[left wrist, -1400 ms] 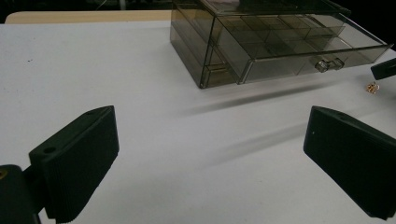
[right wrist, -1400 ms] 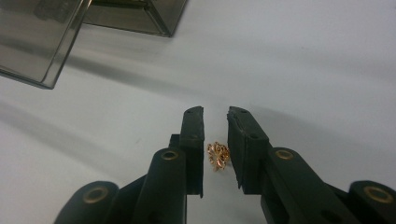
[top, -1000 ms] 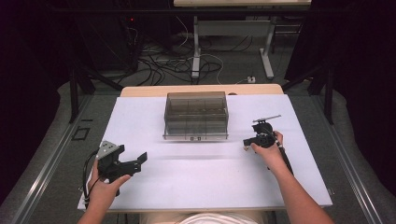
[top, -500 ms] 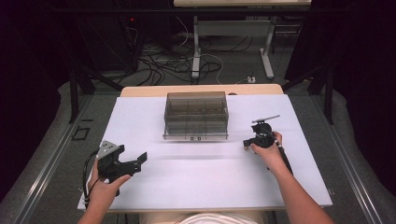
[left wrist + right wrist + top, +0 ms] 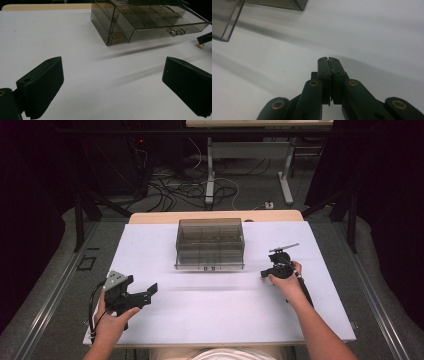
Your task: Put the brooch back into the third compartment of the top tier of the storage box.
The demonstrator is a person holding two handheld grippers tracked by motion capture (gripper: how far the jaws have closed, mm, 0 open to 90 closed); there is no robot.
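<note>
A smoky clear plastic drawer box (image 5: pixel 210 244) stands at the back middle of the white table (image 5: pixel 220 315). In the left gripper view the box (image 5: pixel 140 21) shows its divided compartments and two small clear knobs (image 5: pixel 176 32) on the front. My left gripper (image 5: pixel 145 294) rests at the table's front left, its jaws wide apart with nothing between them, the left gripper (image 5: pixel 112 85) aimed toward the box. My right gripper (image 5: pixel 264 272) sits to the right of the box, tips pointing left. Its jaws are pressed together, empty, over bare table at the right gripper (image 5: pixel 328 59).
A corner of the box (image 5: pixel 227 20) lies at the upper left of the right gripper view. The other gripper's tip (image 5: pixel 203 40) peeks in at the right edge of the left gripper view. Beyond the table are a tan board (image 5: pixel 215 215), floor cables (image 5: pixel 185 185) and desk legs.
</note>
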